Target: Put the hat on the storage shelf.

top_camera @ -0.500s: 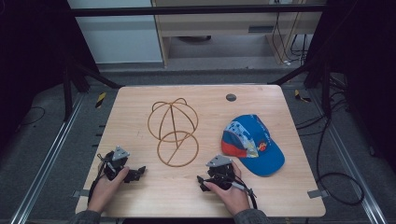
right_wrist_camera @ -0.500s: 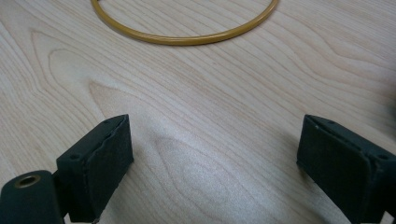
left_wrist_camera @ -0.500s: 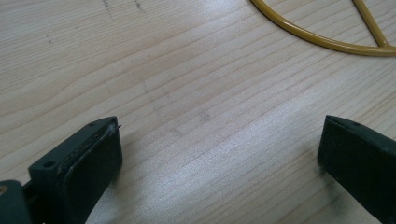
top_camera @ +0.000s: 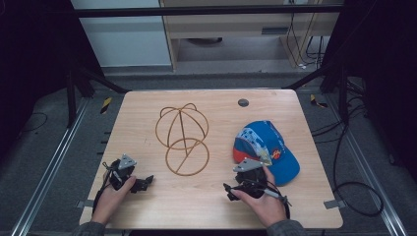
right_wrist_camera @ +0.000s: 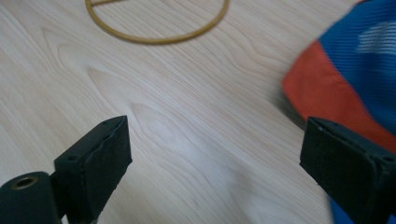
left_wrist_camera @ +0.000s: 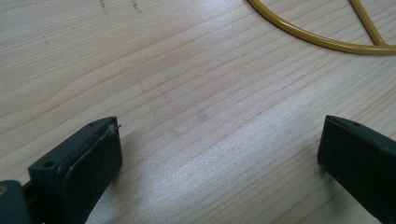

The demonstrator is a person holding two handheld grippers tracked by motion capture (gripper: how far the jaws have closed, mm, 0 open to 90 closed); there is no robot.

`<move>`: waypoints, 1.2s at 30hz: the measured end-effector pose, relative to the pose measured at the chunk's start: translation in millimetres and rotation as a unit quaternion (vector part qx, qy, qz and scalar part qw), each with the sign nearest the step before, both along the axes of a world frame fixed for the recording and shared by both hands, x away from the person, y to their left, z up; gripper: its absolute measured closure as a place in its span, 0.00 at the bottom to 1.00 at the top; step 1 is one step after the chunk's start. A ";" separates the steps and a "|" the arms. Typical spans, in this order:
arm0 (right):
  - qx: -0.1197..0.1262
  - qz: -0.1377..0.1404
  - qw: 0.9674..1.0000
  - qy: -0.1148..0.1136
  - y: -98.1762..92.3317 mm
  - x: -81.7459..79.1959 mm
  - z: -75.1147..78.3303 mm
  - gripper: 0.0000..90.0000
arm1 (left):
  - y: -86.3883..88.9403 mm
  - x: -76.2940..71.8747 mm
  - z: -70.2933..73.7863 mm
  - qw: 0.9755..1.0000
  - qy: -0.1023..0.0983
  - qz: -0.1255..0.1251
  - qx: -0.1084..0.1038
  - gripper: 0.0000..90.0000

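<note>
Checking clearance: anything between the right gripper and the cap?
Nothing. In the right gripper view, bare wood runs from the right gripper to the cap; its open fingers hold nothing. The wire stand sits off left.

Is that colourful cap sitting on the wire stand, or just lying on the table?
Lying on the table. The cap rests flat beside the wire stand, apart from it; the stand is bare.

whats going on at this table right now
A person holds a pair of tongs in each hand at a wooden table. Both are open and grip nothing. The left tongs rest near the front left edge. The right tongs sit beside a blue and orange cap. A gold wire hat stand lies untouched mid-table.
</note>
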State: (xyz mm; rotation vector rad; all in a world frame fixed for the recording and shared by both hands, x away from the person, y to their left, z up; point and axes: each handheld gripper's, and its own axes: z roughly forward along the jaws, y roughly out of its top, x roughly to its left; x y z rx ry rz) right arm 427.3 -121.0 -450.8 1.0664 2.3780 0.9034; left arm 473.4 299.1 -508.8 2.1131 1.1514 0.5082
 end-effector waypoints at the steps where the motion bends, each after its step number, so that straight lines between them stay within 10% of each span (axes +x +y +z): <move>1: -0.008 0.002 1.000 0.004 -4.9 -1.2 5.1 0.08 | 0.0 0.0 0.0 1.000 0.000 0.000 0.000 0.00; 20: -0.118 -0.039 0.988 0.093 -105.0 41.8 78.6 0.10 | 0.0 0.0 0.1 1.000 0.001 -0.001 0.000 0.00; 36: -0.135 -0.031 0.981 0.133 -99.7 96.0 105.4 0.08 | 0.1 0.2 0.3 1.000 0.001 -0.003 0.001 0.00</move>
